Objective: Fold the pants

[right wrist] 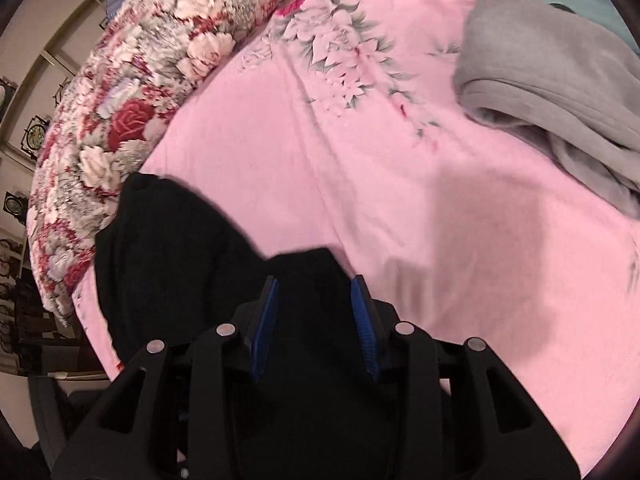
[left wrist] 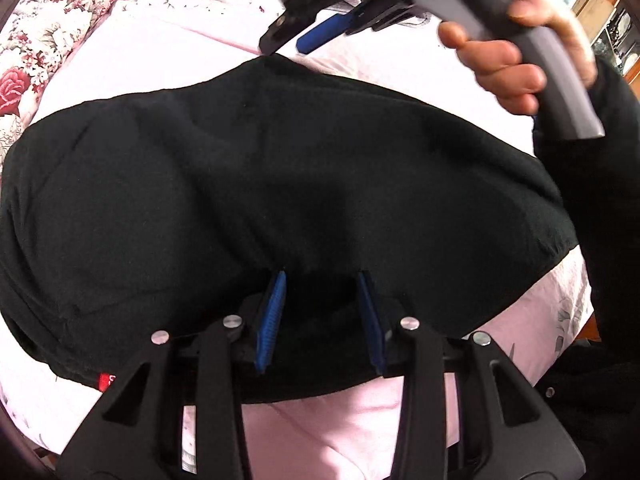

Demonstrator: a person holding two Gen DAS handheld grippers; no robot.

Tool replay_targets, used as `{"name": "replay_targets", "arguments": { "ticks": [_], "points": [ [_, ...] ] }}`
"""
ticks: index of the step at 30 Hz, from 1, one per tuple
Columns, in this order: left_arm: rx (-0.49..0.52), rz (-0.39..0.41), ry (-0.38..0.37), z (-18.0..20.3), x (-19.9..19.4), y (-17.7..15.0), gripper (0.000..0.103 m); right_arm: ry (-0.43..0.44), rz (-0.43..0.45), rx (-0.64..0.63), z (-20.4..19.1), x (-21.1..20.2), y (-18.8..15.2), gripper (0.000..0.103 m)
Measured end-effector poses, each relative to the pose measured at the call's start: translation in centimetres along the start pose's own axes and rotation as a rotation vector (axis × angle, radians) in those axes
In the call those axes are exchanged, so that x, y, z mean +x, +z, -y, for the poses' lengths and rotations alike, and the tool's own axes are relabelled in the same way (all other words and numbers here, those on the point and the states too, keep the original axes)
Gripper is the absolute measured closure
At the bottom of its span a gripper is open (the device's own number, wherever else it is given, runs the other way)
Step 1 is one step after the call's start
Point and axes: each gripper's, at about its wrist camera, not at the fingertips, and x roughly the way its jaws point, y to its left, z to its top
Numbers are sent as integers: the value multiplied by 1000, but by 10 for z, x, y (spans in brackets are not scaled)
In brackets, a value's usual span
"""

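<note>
My left gripper (left wrist: 322, 280) has its blue pads (left wrist: 272, 320) spread apart, with black cloth of the pants (left wrist: 280, 176) lying between them at the near hem; the pads stand on either side of the fabric without pinching it. From there the pants spread out toward 12 o'clock as a wide dark mound on the pink bedsheet (left wrist: 340, 420), and a small red tag (left wrist: 105, 381) shows on their edge at about 8 o'clock. At 1 o'clock my right hand (left wrist: 516, 60) grips the grey handle of the right gripper (left wrist: 308, 42), just past the far edge of the pants.

In the right wrist view, the right gripper (right wrist: 316, 280) also has its pads (right wrist: 364, 328) apart, a fold of the pants (right wrist: 176, 248) between and beneath them. The floral quilt (right wrist: 132, 100) lies at 10 o'clock, touching the pants' far edge. A grey garment (right wrist: 552, 92) sits at 2 o'clock, well apart, on the bedsheet (right wrist: 360, 168).
</note>
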Motion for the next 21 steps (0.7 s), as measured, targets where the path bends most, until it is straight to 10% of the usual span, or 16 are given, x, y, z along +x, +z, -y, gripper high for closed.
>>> {"name": "replay_targets", "arguments": {
  "ticks": [8,11,21],
  "points": [
    [-1,5,-30,-17,-9,-6,65,60,-57,12,-1,28,6,65],
    [-9,3,-32,-19,-12,-5,65,38,-24,-28,-13,28,4,100],
    [-14,-3,-47,-29,-13,-1,65,-76,52,-31,-16,37,17,101]
  ]
}}
